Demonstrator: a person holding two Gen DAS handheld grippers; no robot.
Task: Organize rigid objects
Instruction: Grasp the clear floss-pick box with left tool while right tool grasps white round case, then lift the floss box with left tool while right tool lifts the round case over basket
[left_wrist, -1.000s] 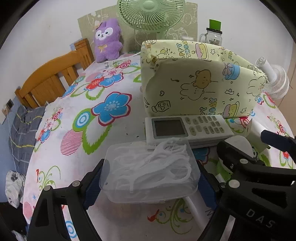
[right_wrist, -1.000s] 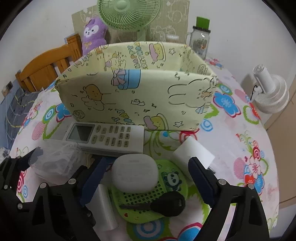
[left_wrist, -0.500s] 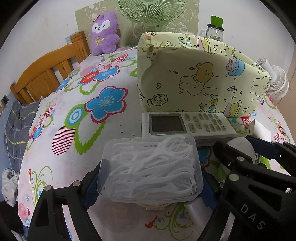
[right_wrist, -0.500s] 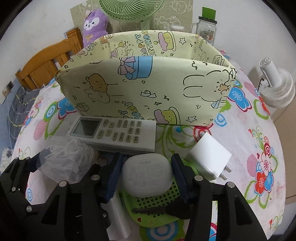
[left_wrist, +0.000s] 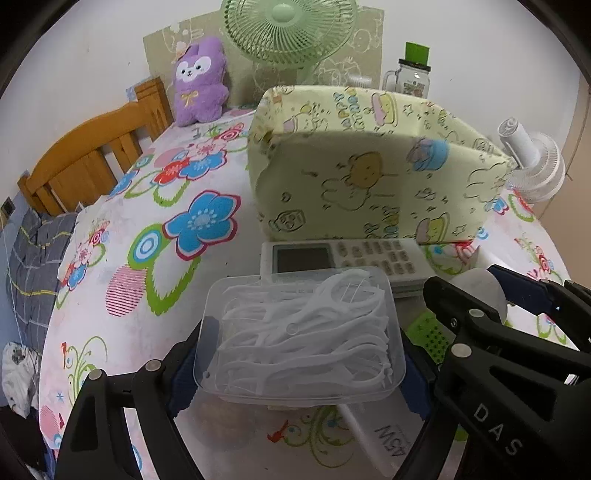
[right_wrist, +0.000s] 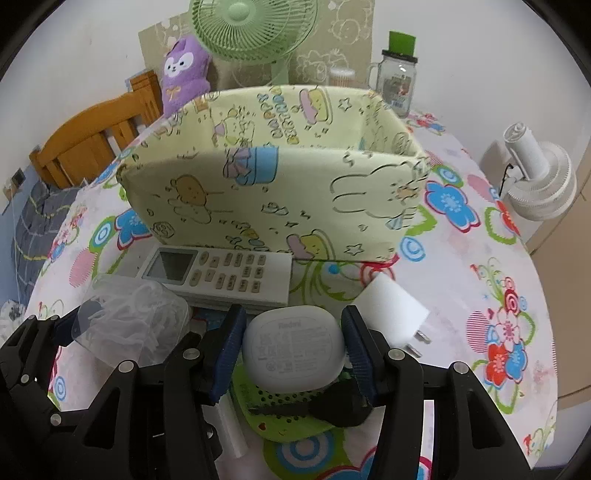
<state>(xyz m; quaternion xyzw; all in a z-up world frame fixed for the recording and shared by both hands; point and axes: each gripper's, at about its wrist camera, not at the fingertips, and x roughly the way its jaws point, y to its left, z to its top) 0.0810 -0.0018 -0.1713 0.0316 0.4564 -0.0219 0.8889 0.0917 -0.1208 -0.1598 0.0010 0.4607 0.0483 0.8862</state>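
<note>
My left gripper (left_wrist: 301, 362) is shut on a clear plastic box of white floss picks (left_wrist: 303, 332) and holds it just above the flowered tablecloth. My right gripper (right_wrist: 294, 350) is shut on a white rounded earbud case (right_wrist: 293, 347), with both blue pads pressed to its sides. Under the case lie a green perforated mat (right_wrist: 280, 410) and a black key (right_wrist: 332, 406). A white remote (right_wrist: 221, 273) lies flat in front of the yellow-green fabric bin (right_wrist: 269, 184). Its open top faces up, and its floor is hidden. A white charger plug (right_wrist: 391, 314) rests right of the case.
Behind the bin stand a green fan (right_wrist: 255, 26), a purple plush toy (right_wrist: 184, 74) and a glass jar with a green lid (right_wrist: 399, 81). A small white fan (right_wrist: 539, 181) sits at the right table edge. A wooden chair (left_wrist: 85, 158) stands on the left. A white tube (right_wrist: 231, 424) lies by the mat.
My right gripper's jaws have closed from wide open onto the earbud case. The left gripper has kept its hold on the floss box, which now sits a little closer to the camera.
</note>
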